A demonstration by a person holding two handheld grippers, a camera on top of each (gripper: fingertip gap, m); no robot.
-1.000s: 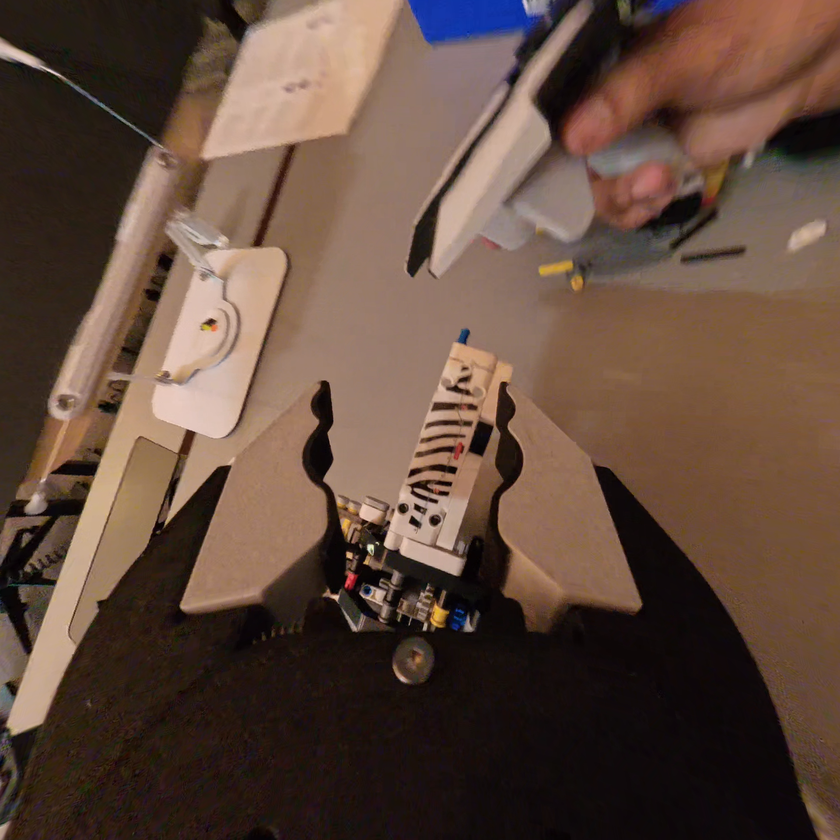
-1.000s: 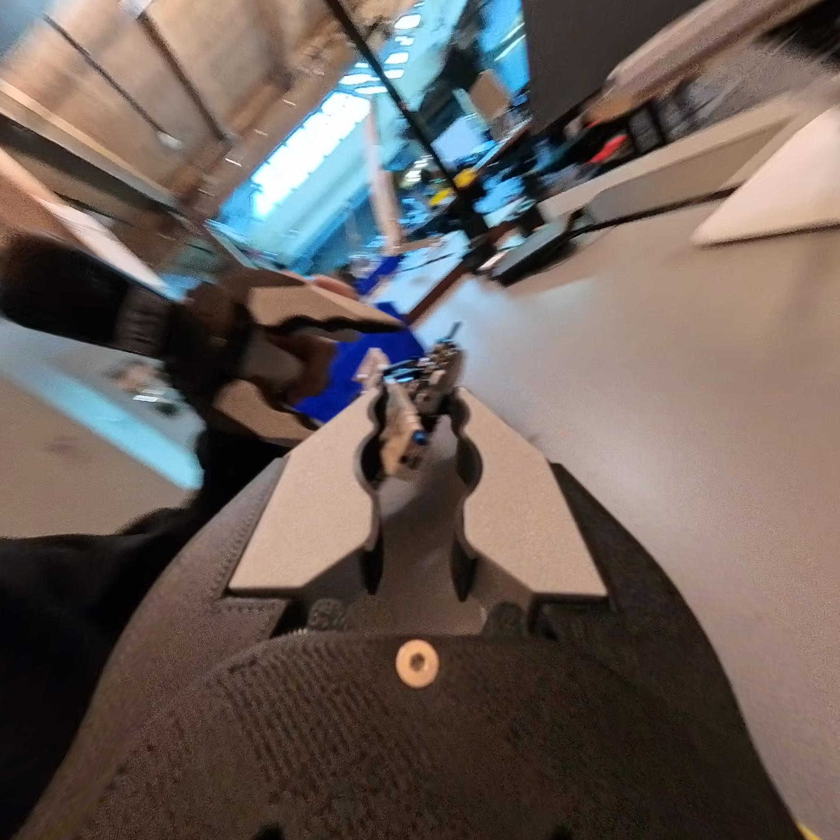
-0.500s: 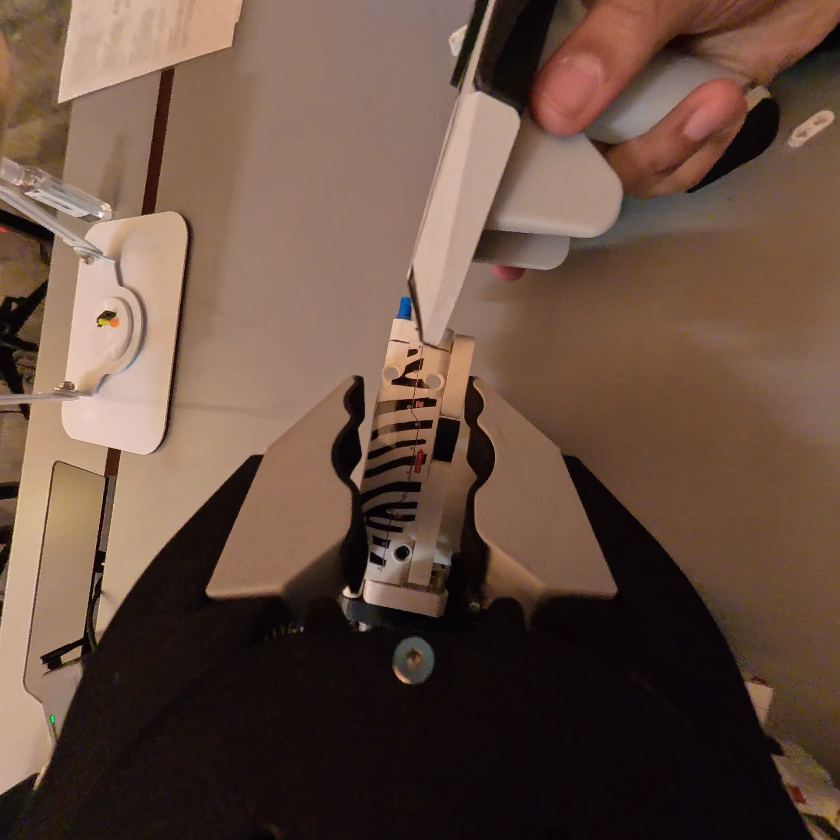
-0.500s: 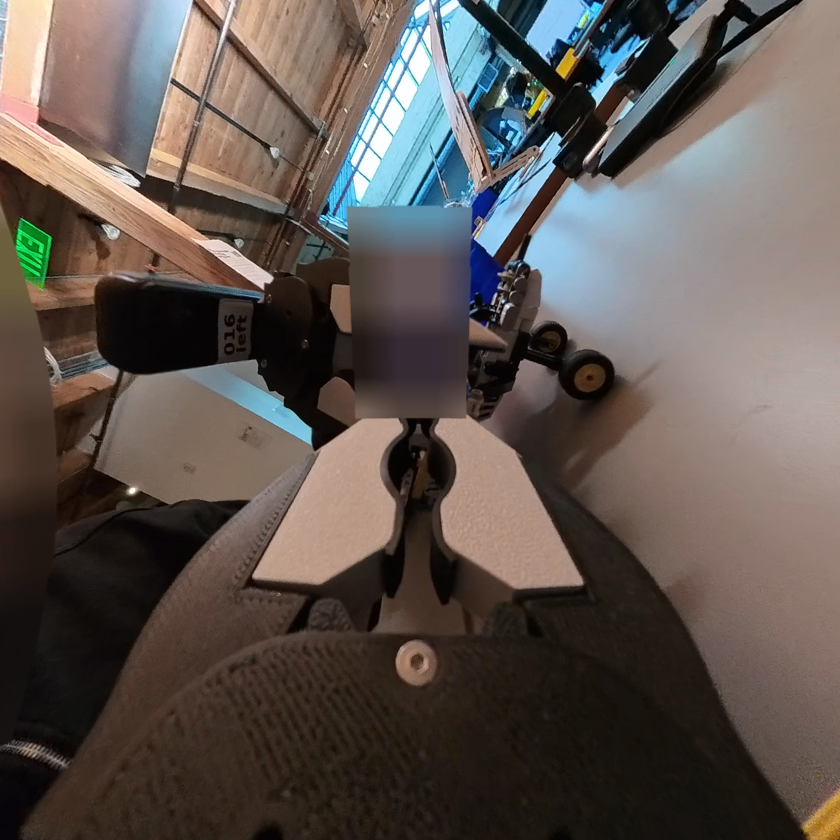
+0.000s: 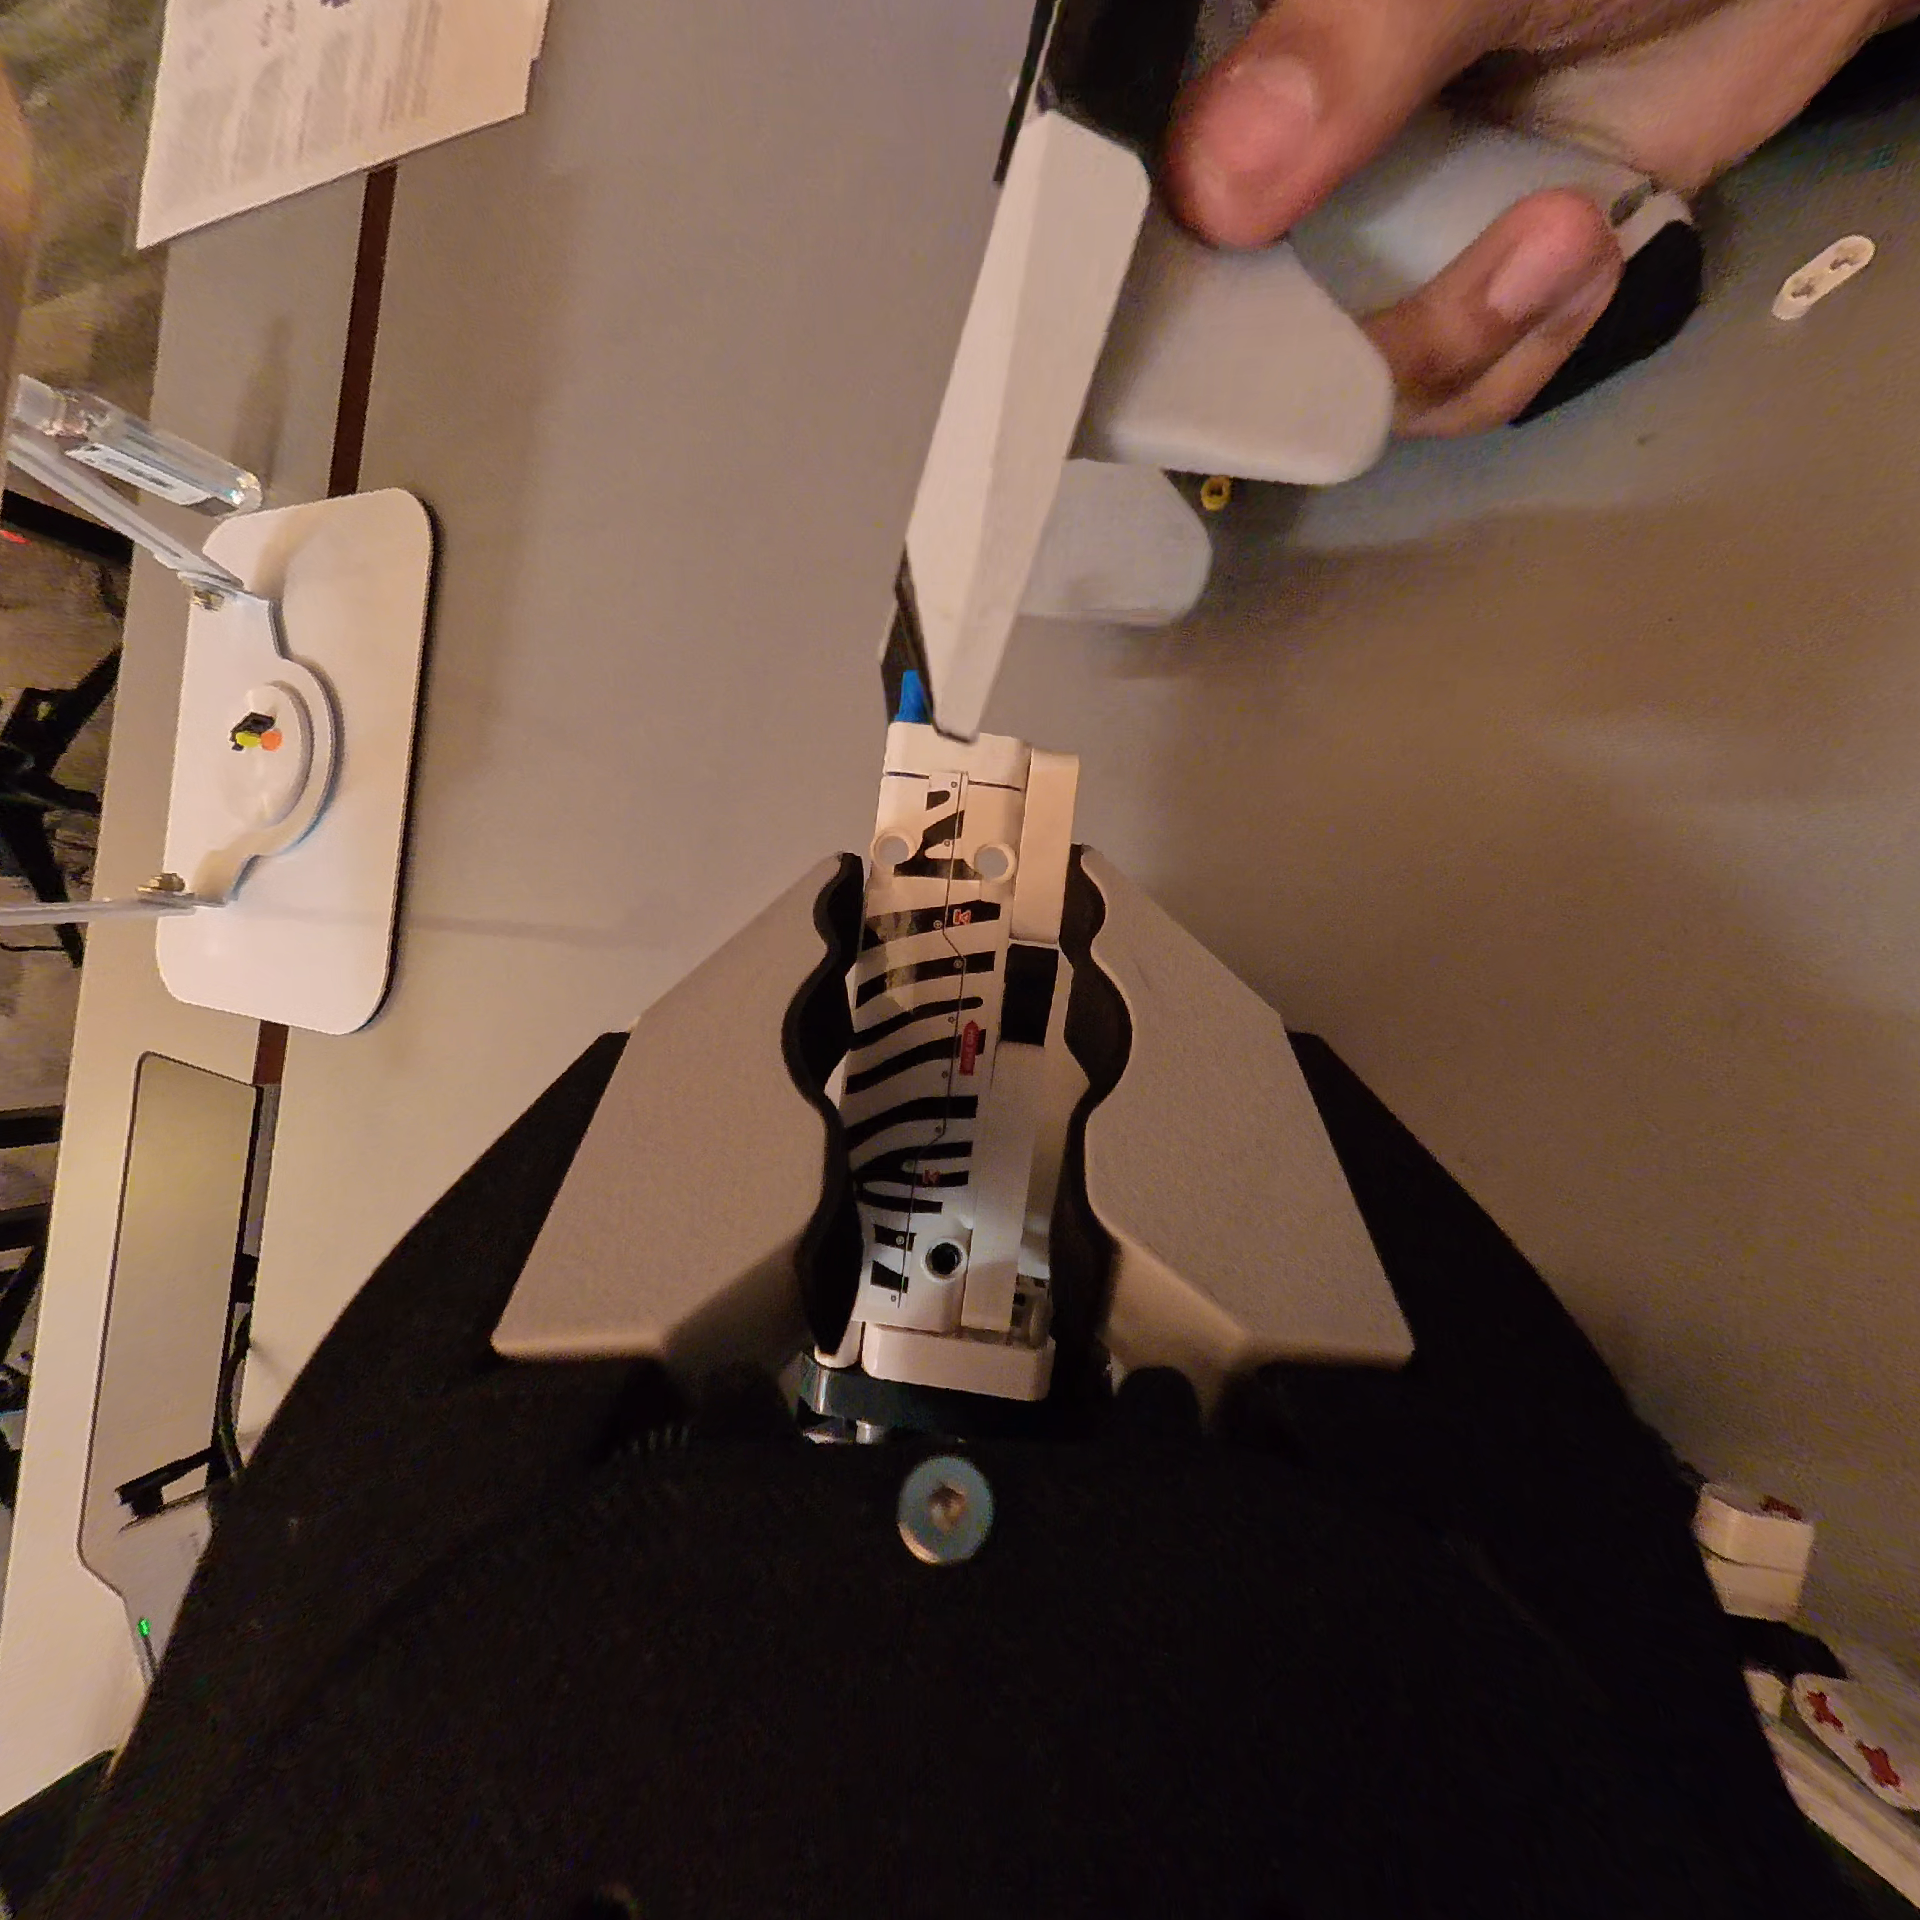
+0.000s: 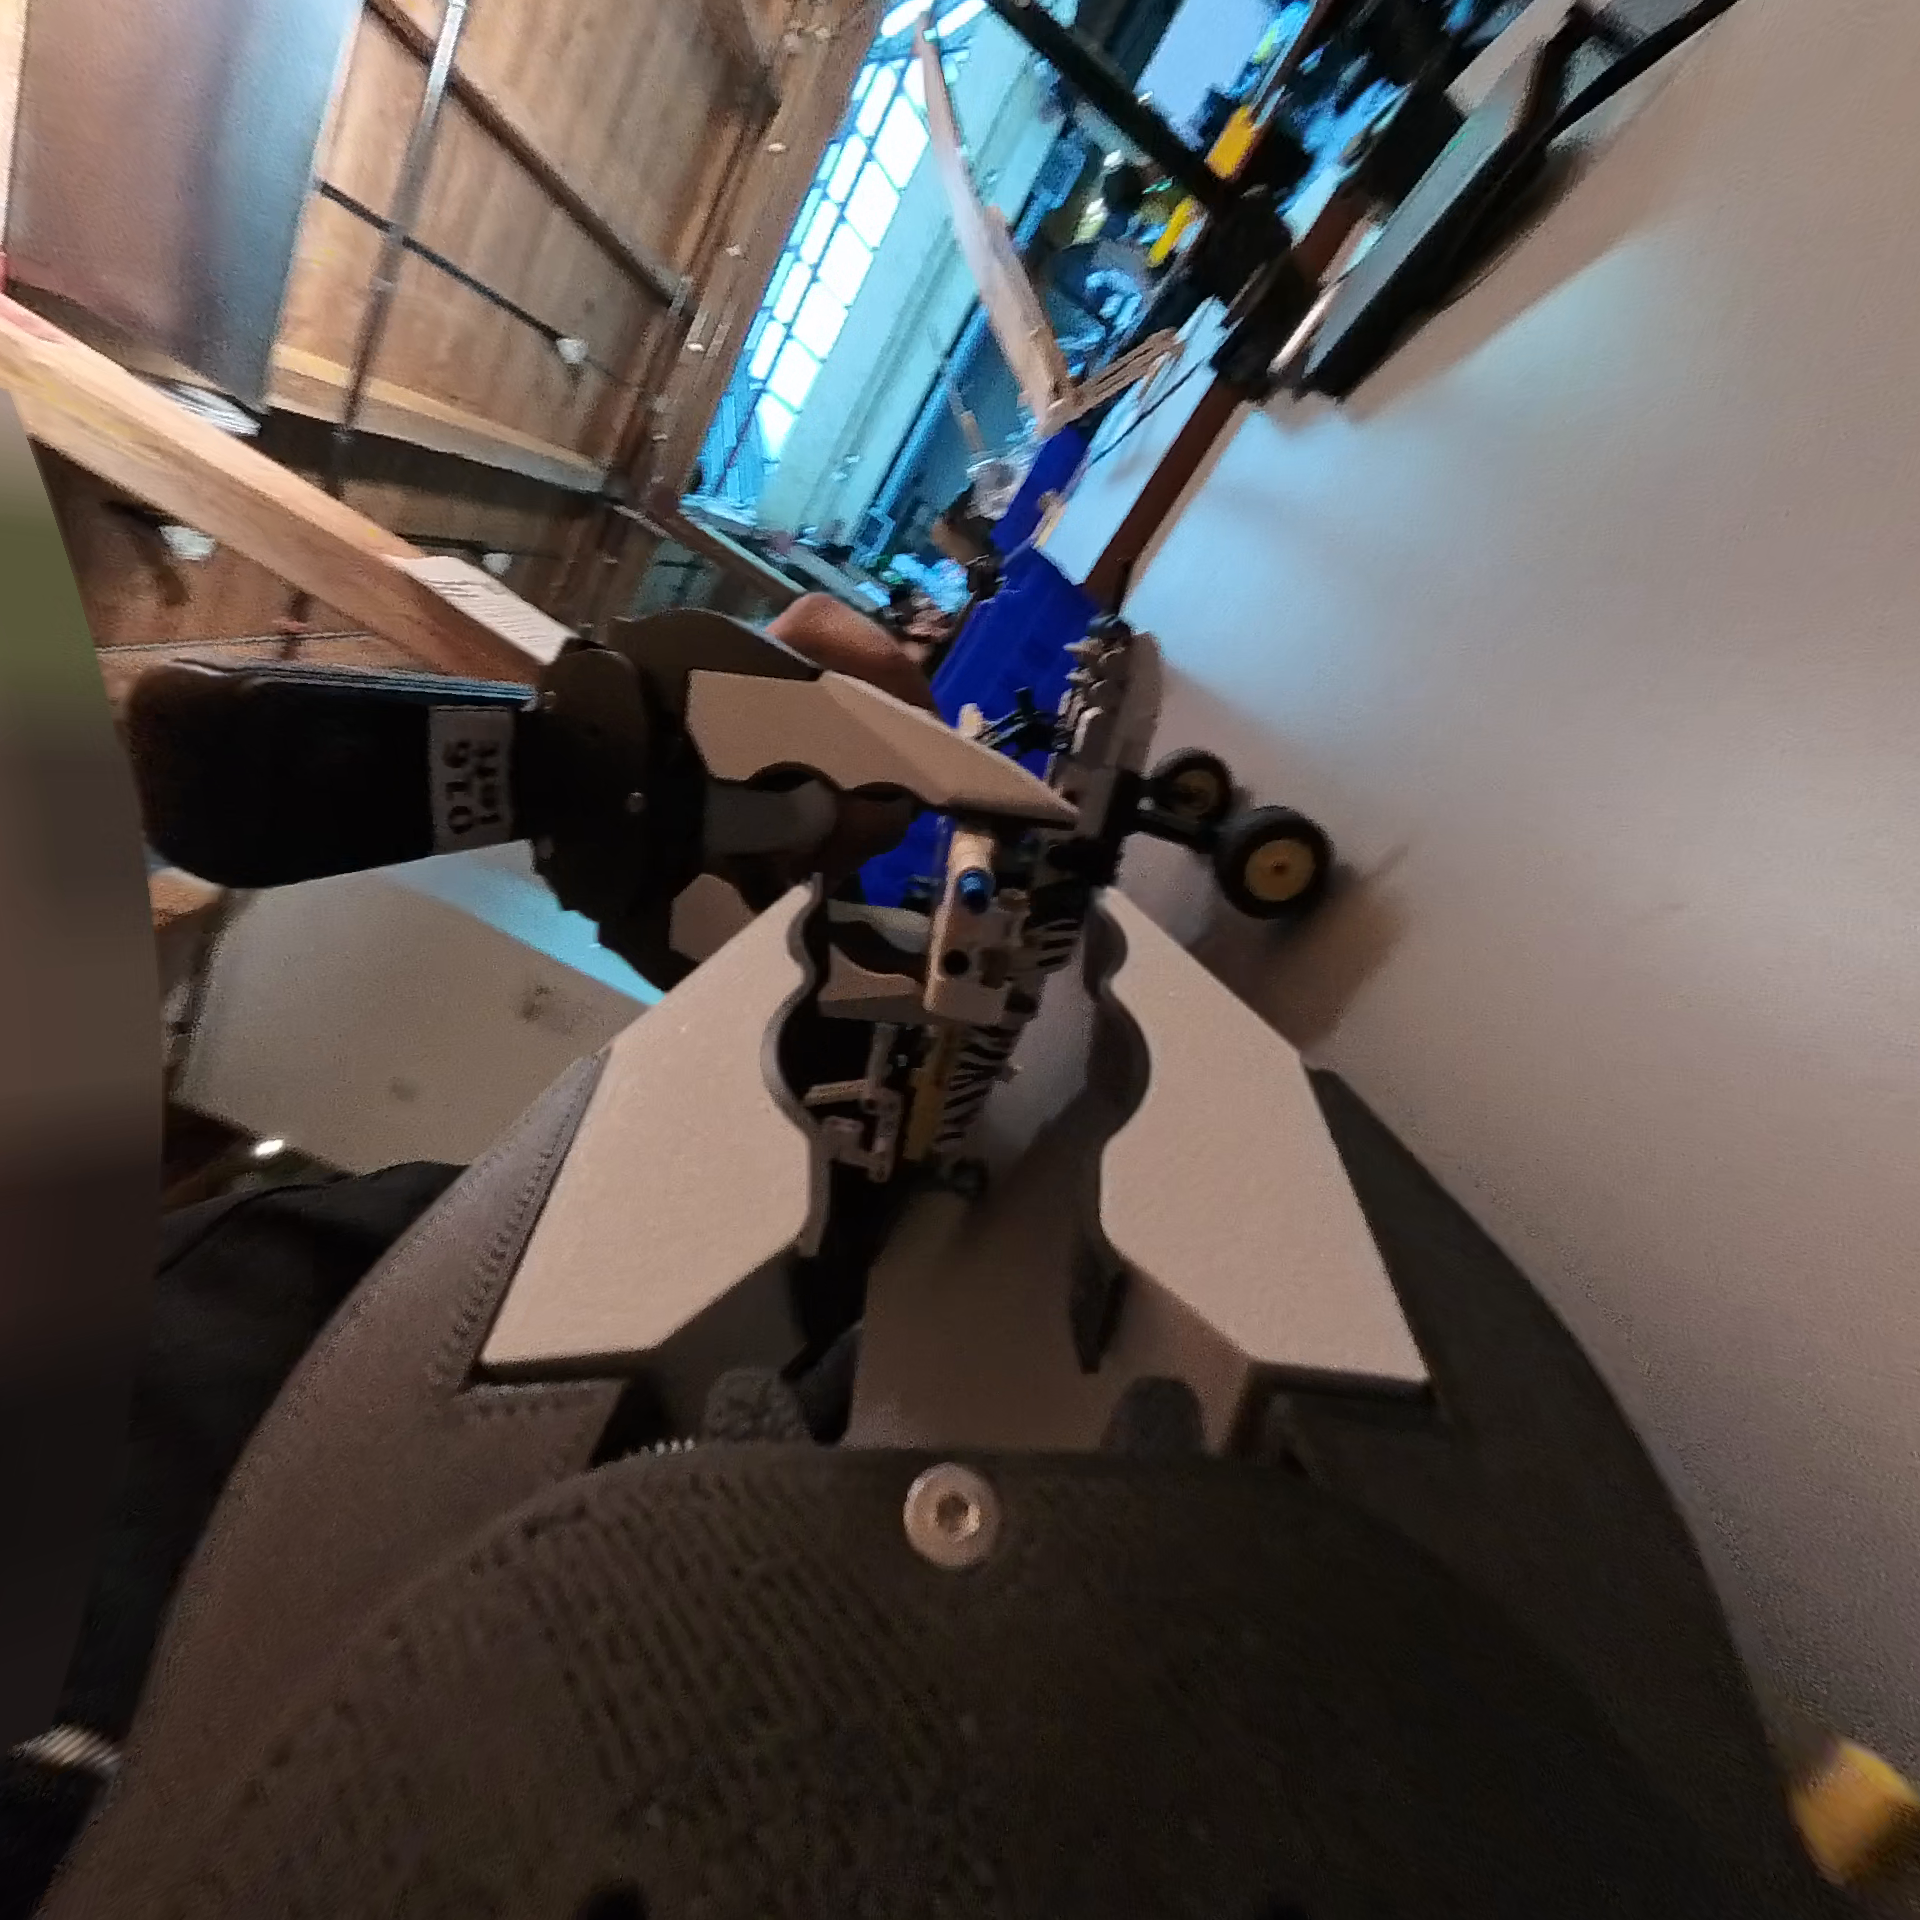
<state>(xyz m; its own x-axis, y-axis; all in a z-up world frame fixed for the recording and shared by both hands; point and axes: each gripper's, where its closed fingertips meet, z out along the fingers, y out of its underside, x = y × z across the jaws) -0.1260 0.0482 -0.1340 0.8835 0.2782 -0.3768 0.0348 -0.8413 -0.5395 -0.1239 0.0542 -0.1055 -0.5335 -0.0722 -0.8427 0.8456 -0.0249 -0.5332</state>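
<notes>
Grey table (image 5: 665, 416), paper sheet (image 5: 332, 94), white plate (image 5: 301, 758)

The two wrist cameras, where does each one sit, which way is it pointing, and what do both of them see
Left wrist view: sits on the left gripper, looking down at the grey table; its fingers clamp a zebra-striped brick model; a hand holds the other gripper.
Right wrist view: sits on the right gripper, looking low along the table into a workshop; its open fingers straddle the model's end.
Shared: the model, the table, each other's gripper.
</notes>
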